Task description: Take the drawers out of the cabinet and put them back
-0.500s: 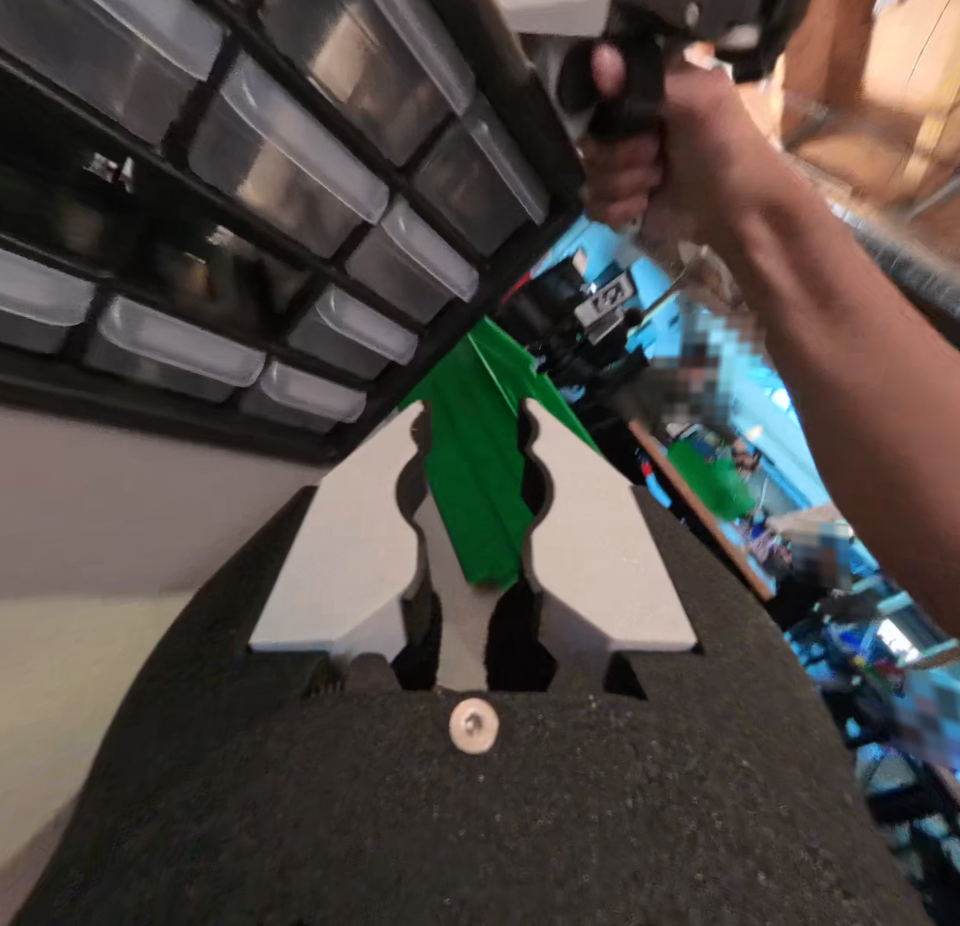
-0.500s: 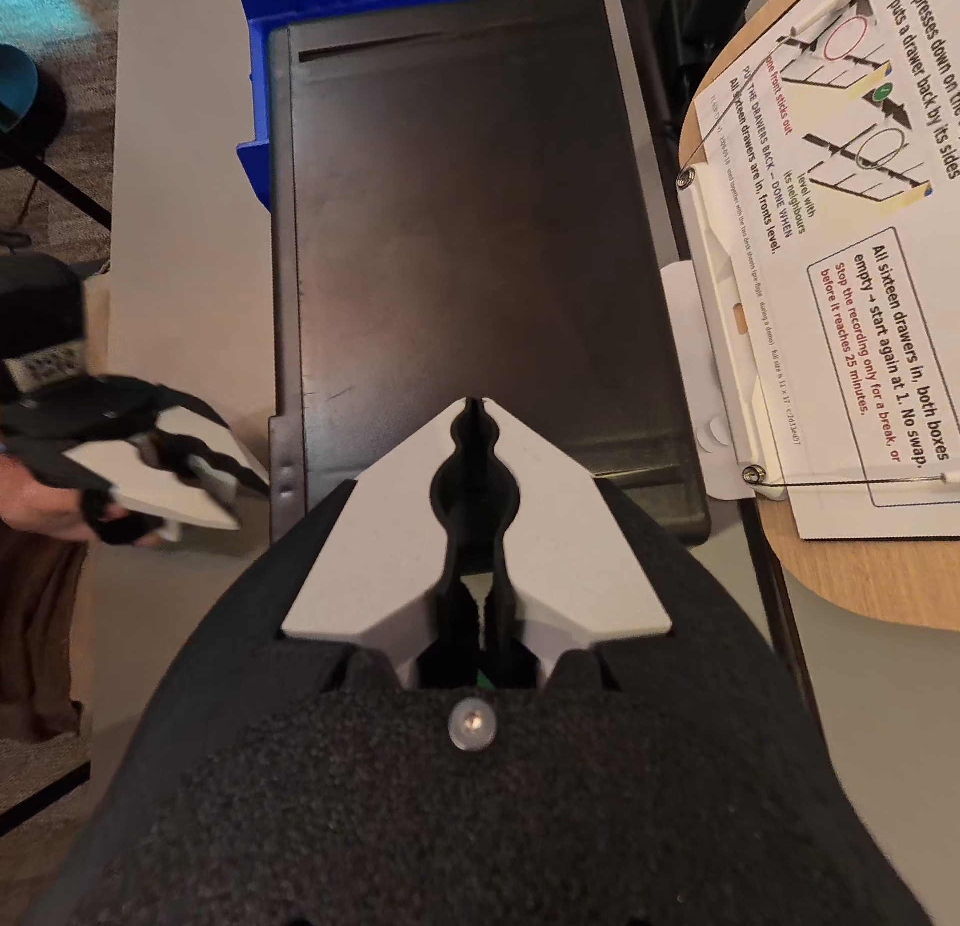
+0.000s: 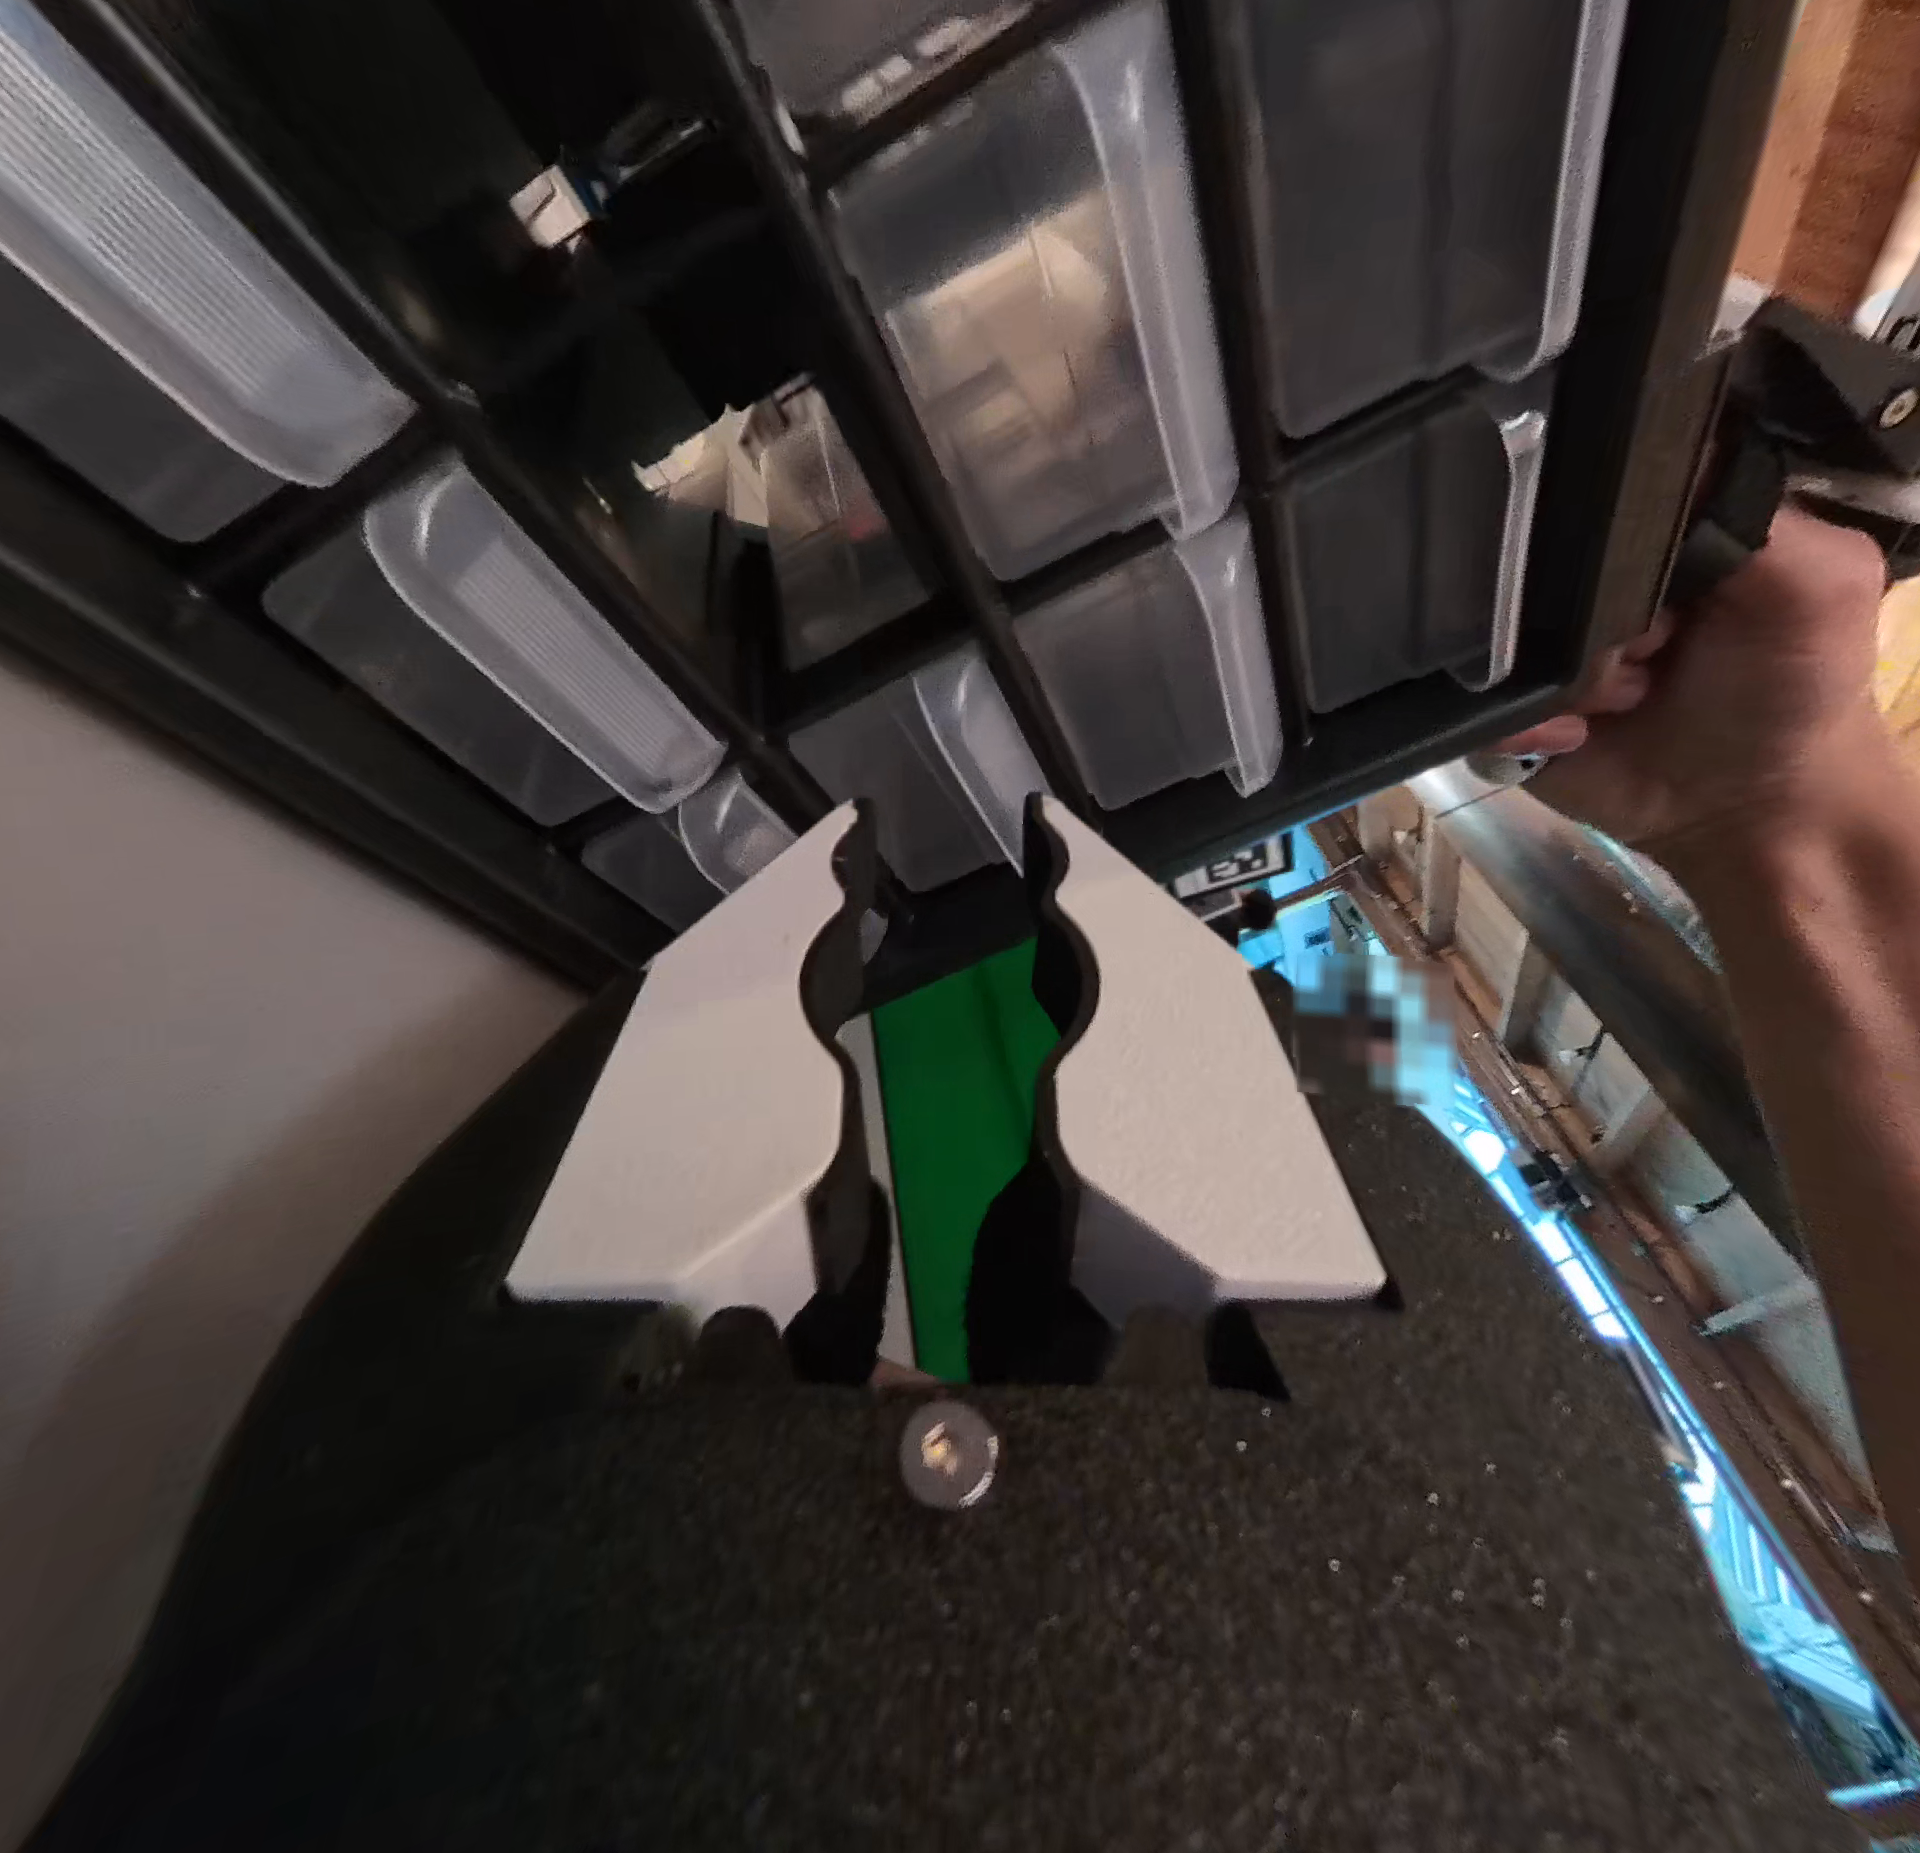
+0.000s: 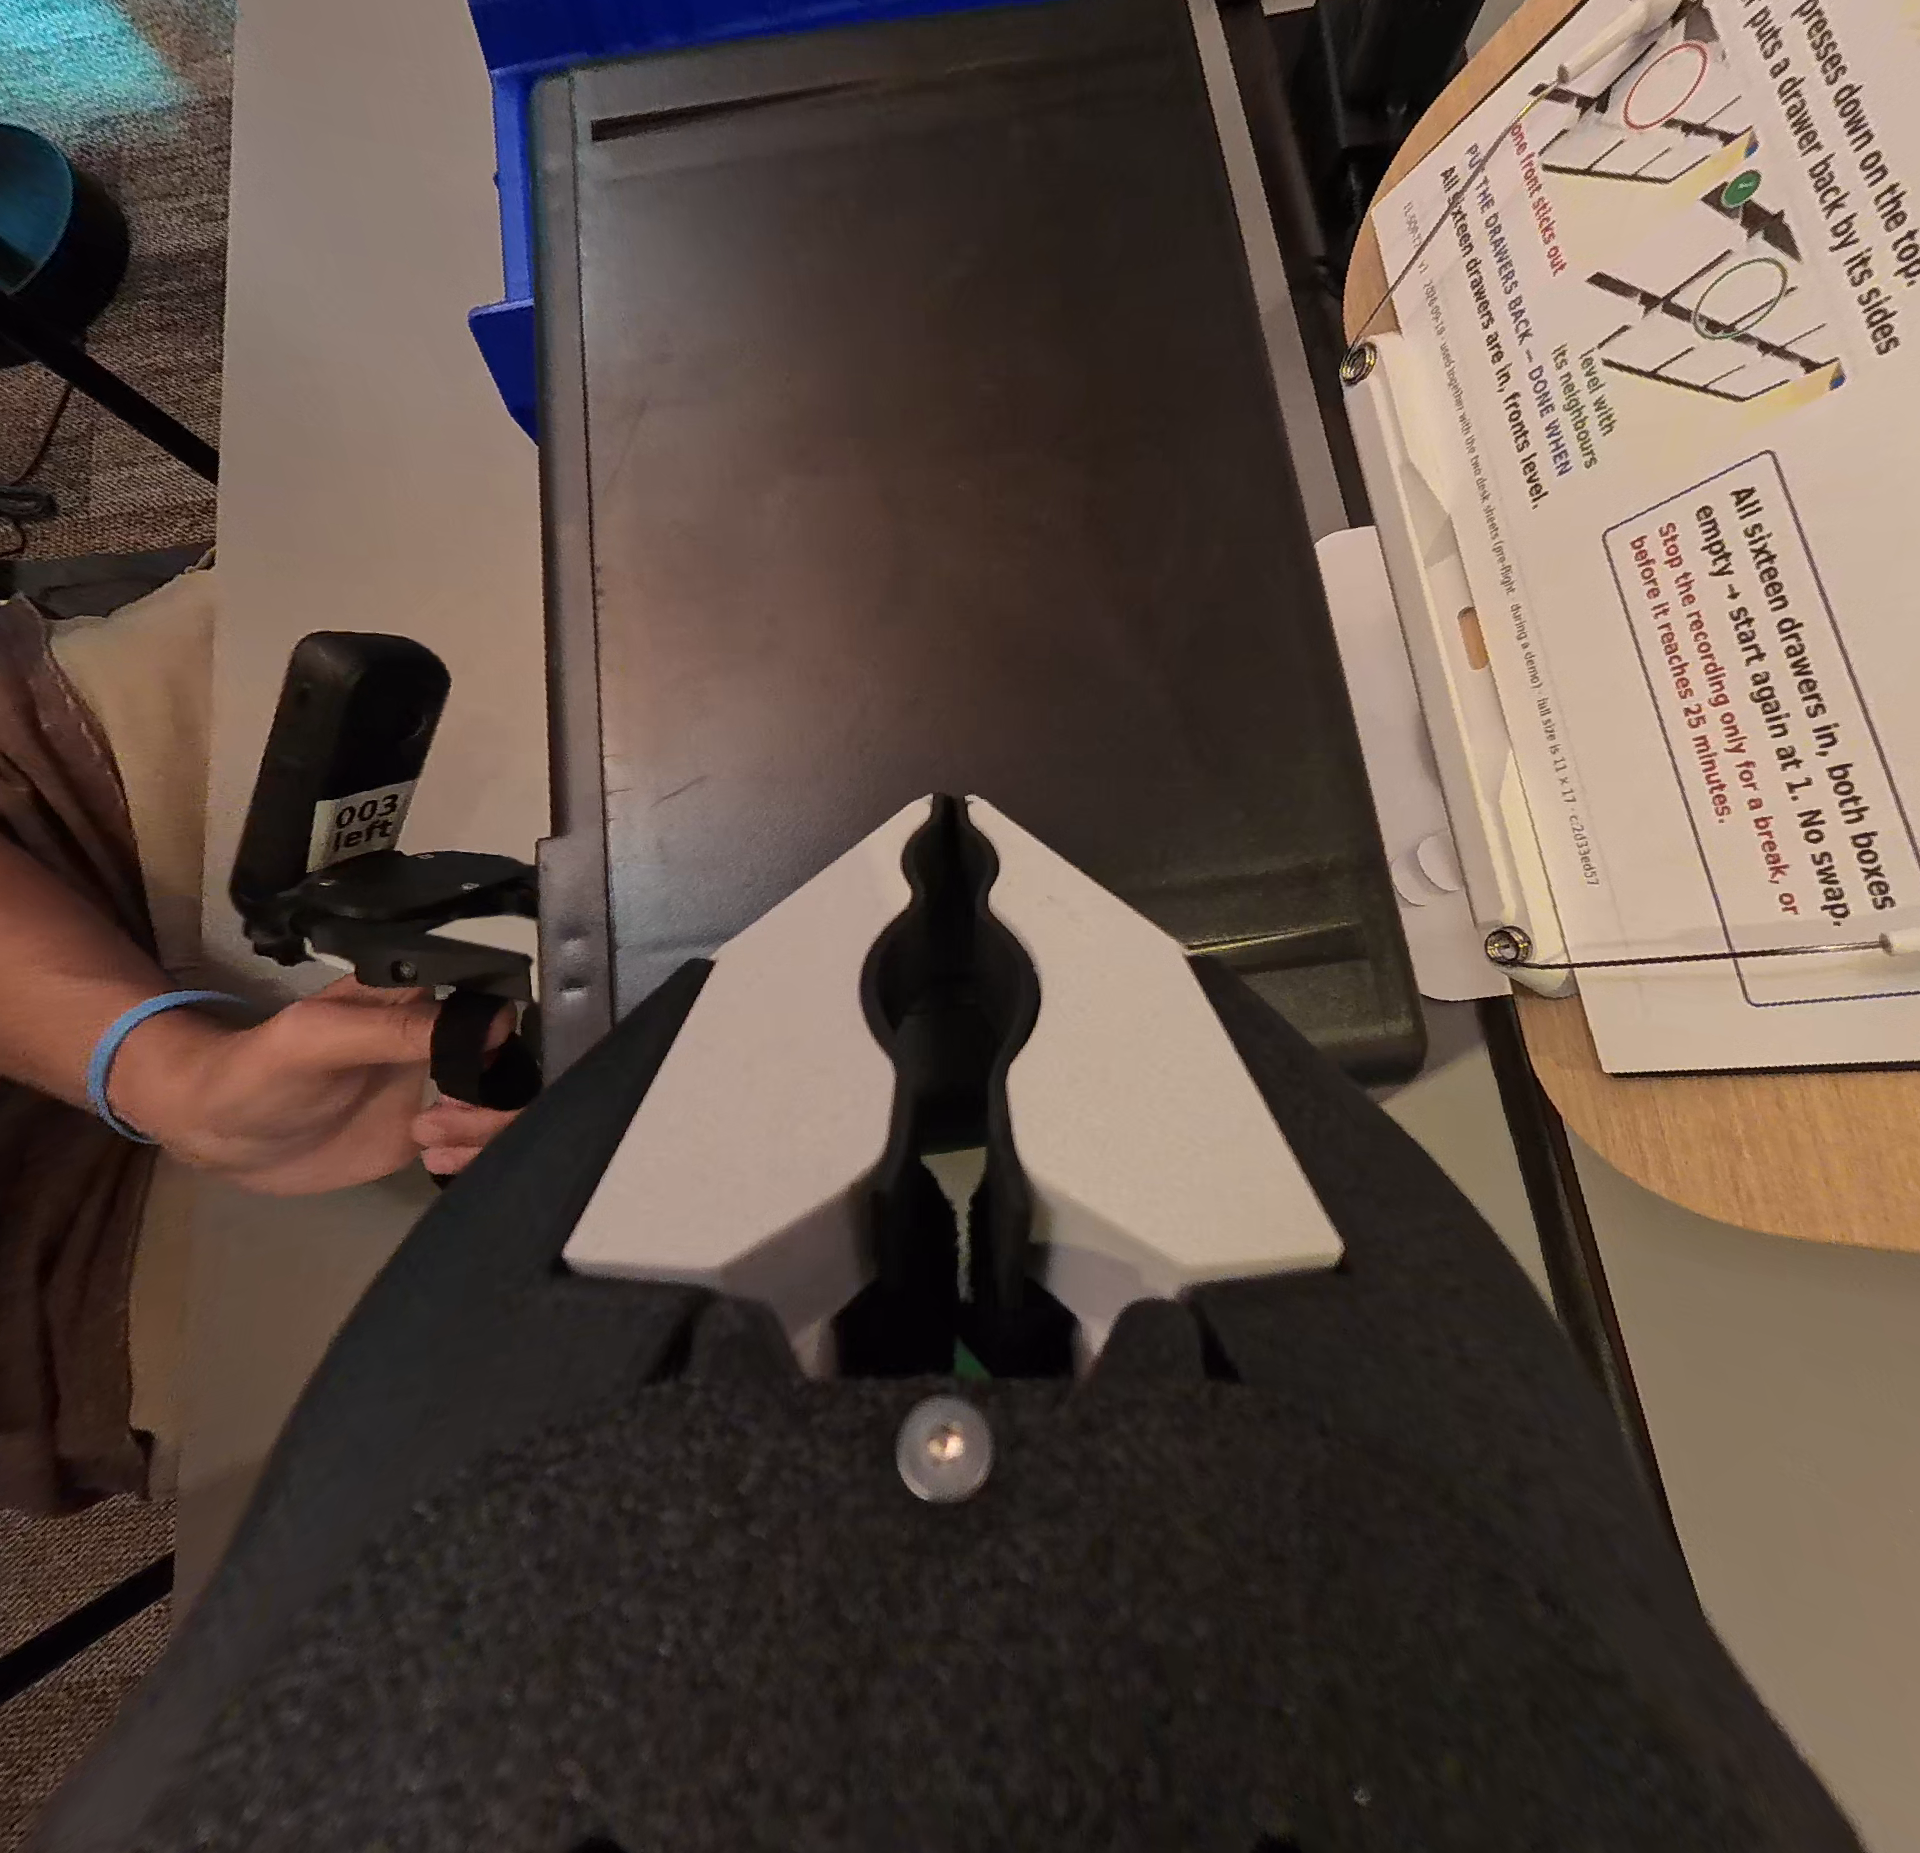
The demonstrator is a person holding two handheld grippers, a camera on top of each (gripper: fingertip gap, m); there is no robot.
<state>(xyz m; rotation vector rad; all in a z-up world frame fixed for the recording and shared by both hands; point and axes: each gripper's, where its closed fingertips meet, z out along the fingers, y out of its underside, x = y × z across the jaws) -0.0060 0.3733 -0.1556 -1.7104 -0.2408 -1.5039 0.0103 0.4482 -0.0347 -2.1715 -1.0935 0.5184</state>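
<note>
The black cabinet [image 3: 1621, 349] fills the left wrist view, its front holding several clear drawers. One slot [image 3: 717, 515] in the middle is dark and has no drawer. My left gripper [image 3: 943, 827] is open, with its tips just in front of a bottom-row clear drawer [image 3: 925, 754]. In the right wrist view I look down on the cabinet's flat black top [image 4: 935, 401]. My right gripper [image 4: 951, 801] is shut and empty over the near end of that top. The left gripper [image 4: 457, 930] shows at the cabinet's front edge, held by a hand.
A blue bin [image 4: 727, 27] stands behind the cabinet on the grey table [image 4: 364, 349]. A printed sheet [image 4: 1714, 556] on a white stand rests on a round wooden table [image 4: 1714, 1159] at the right. A green surface [image 3: 956, 1076] shows between the left fingers. The right hand [image 3: 1745, 723] grips beside the cabinet's corner.
My left gripper has moved in close to the cabinet's front, down toward the bottom-row drawers. My right gripper stays shut over the cabinet's top.
</note>
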